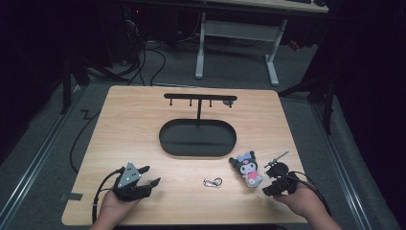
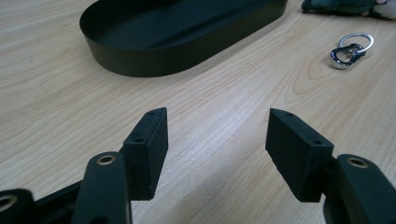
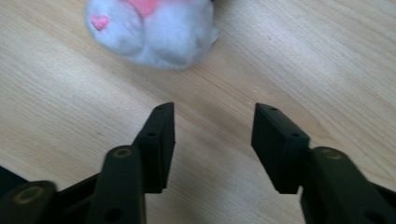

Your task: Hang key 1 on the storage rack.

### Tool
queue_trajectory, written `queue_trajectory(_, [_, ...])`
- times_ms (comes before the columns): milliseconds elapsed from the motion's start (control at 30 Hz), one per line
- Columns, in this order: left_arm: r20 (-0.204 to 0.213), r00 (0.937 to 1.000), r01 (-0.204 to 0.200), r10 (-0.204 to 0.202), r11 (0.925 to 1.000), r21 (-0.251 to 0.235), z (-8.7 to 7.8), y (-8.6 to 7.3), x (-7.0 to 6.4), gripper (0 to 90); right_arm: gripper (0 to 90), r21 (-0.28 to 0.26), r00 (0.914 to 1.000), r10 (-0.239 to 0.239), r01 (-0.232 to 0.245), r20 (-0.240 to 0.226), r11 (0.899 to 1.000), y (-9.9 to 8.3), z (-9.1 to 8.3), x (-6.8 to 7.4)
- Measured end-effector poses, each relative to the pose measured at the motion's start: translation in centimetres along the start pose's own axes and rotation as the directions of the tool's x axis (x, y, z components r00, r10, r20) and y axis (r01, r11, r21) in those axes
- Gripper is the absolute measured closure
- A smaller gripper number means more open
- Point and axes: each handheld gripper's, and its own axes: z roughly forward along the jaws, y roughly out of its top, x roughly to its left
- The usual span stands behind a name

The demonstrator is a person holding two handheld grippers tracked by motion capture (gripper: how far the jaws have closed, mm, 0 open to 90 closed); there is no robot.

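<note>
A: Hovering my right gripper (image 3: 212,140) just near of the plush keychain doll (image 1: 249,167), jaws spread, nothing between them. Where'd you grab it?

B: Where's it lying exactly?

A: Right side of the wooden table (image 1: 134,120), near edge, just right of the black oval tray (image 1: 197,138) w/ the hook stand (image 1: 199,99). In the right gripper view I see its pale fluffy bottom end (image 3: 154,37) w/ a pink heart, just far of my jaws.

B: Looks soft & light to me, prob squashes under a pinch. Go for the body, not an ear or bow; fuzz could slip, so close firmly.

A: Agreed. No breakage risk imo, but it'll flop if held by one end.

B: And the left?

A: Left gripper (image 2: 217,140) also spread wide, empty, resting low at near left. Metal clasp w/ ring (image 2: 349,50) lies on the wood far-right of it, apart from the doll. That one's small, hard, shiny, likely slippery; I'd pinch across the ring flat.

B: Ok, doll first w/ the right.
</note>
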Motion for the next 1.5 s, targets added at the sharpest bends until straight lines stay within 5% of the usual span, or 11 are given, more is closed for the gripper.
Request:
queue_trajectory(333, [-0.019,0.9994,0.029,-0.029,0.9996,-0.007,0.2,0.0,0.3,24.3,23.2,0.003,0.9999,0.008,-0.008,-0.006,1.000,1.3,-0.4,0.8])
queue_trajectory(567, [-0.036,0.9990,0.024,-0.025,0.9996,-0.018,0.3,0.0,0.4,13.8,15.7,-0.002,0.9993,0.025,-0.025,-0.027,1.000,2.5,-0.1,1.6])
queue_trajectory(1067, [-0.009,0.9999,0.004,-0.004,0.9989,-0.047,1.0,-0.5,0.4,13.8,15.4,-0.012,0.9995,0.015,-0.015,-0.029,1.000,4.7,1.3,2.8])
queue_trajectory(1100, [-0.004,1.0000,0.005,-0.005,0.9964,-0.084,0.9,-0.6,0.4,14.3,15.6,-0.019,0.9993,0.018,-0.018,-0.034,1.000,4.8,1.4,2.8])
queue_trajectory(1300, [0.029,0.9966,0.079,-0.076,0.9900,-0.117,0.6,-0.8,1.1,15.1,21.1,-0.009,0.9988,0.039,-0.039,-0.031,0.999,5.4,2.0,2.8])
queue_trajectory(1500, [0.028,0.9973,0.070,-0.067,0.9910,-0.114,0.7,-0.9,1.0,15.5,24.3,0.014,0.9980,0.063,-0.063,-0.006,0.998,5.5,2.8,2.7])
